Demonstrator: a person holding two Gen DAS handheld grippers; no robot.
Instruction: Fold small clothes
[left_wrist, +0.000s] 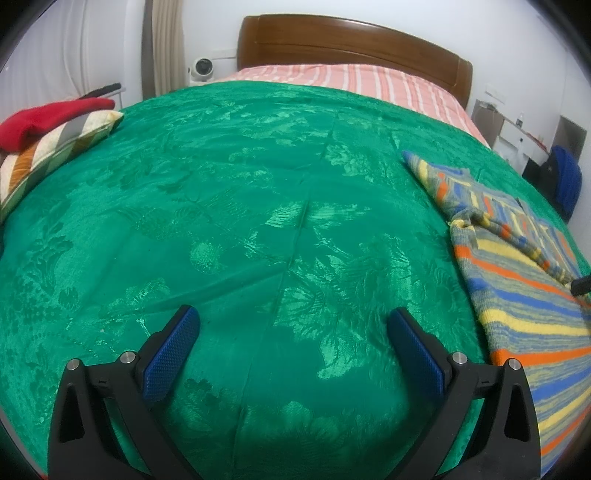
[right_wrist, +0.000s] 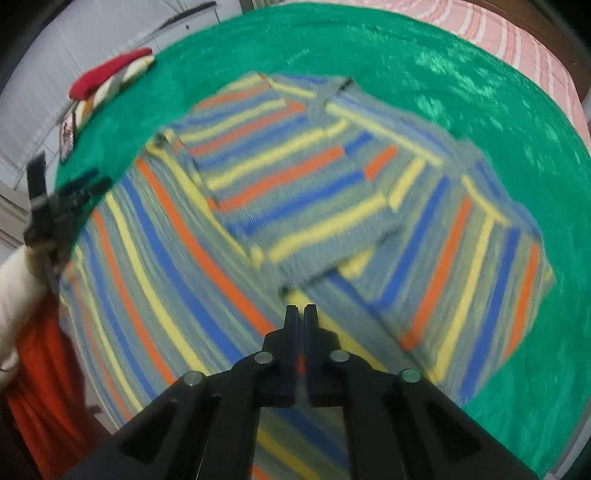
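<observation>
A small striped knit sweater (right_wrist: 280, 192) in grey, yellow, blue and orange lies on the green bedspread (right_wrist: 461, 74), one sleeve folded across its body. It also shows at the right edge of the left wrist view (left_wrist: 524, 280). My right gripper (right_wrist: 300, 312) is shut and hovers over the sweater's lower middle, nothing visibly between its fingers; this view is motion-blurred. My left gripper (left_wrist: 293, 325) is wide open and empty above bare bedspread (left_wrist: 240, 206), left of the sweater. It shows in the right wrist view (right_wrist: 70, 199) at the sweater's left edge.
A striped pillow (left_wrist: 48, 155) with a red garment (left_wrist: 51, 118) on it lies at the bed's left edge. A pink striped sheet (left_wrist: 351, 81) and a wooden headboard (left_wrist: 351, 44) are at the far end. A blue chair (left_wrist: 567, 181) stands right of the bed.
</observation>
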